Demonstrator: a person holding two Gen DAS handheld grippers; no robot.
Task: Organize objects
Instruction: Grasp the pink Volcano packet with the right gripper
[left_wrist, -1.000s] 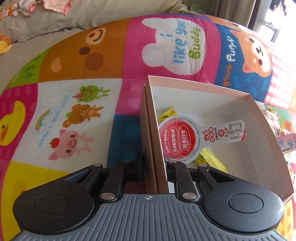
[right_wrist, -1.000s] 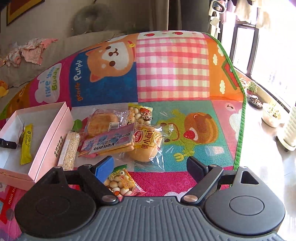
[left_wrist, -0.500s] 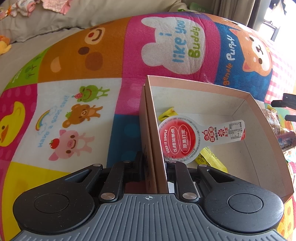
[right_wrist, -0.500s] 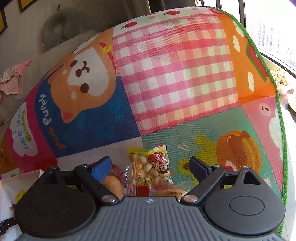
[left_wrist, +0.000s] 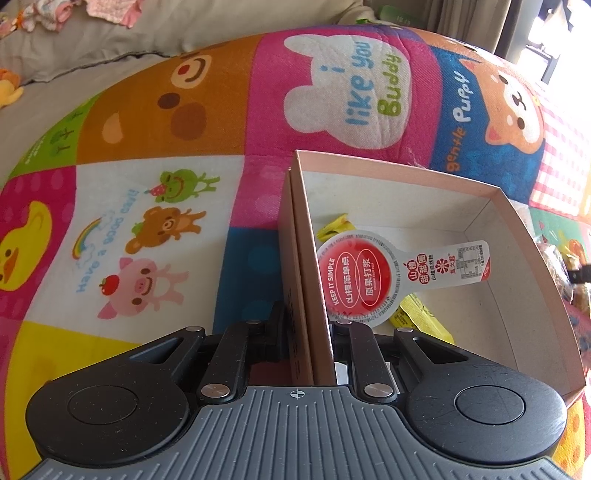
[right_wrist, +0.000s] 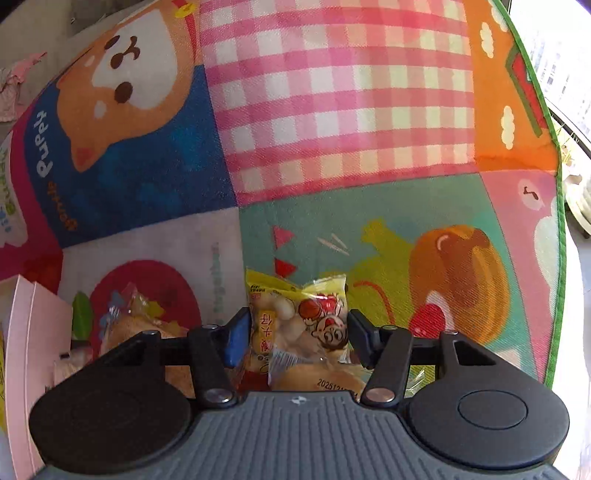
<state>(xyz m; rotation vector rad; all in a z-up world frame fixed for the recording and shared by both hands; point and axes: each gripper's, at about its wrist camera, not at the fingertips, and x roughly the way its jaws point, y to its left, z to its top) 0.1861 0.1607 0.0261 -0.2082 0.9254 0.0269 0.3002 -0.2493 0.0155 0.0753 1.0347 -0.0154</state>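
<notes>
My left gripper (left_wrist: 306, 332) is shut on the left wall of a pink cardboard box (left_wrist: 513, 218) that lies on the play mat. Inside the box lie a white and red round snack pack (left_wrist: 360, 275) and a yellow sachet (left_wrist: 421, 317). My right gripper (right_wrist: 297, 332) is low over the snack pile with its jaws partly closed around a yellow bag of small round biscuits (right_wrist: 299, 314); the fingers (right_wrist: 236, 339) are next to the bag's sides, and contact is unclear. A bun in a clear wrapper (right_wrist: 317, 376) lies under it.
More wrapped snacks (right_wrist: 129, 321) lie left of the right gripper beside the box's pink wall (right_wrist: 33, 354). The colourful play mat (right_wrist: 332, 110) stretches ahead. A grey sofa with clothes (left_wrist: 74, 22) stands behind the mat. The mat's green edge (right_wrist: 554, 184) is at the right.
My right gripper has moved down and forward onto the yellow biscuit bag and its jaws have narrowed around it. My left gripper and the box have not moved.
</notes>
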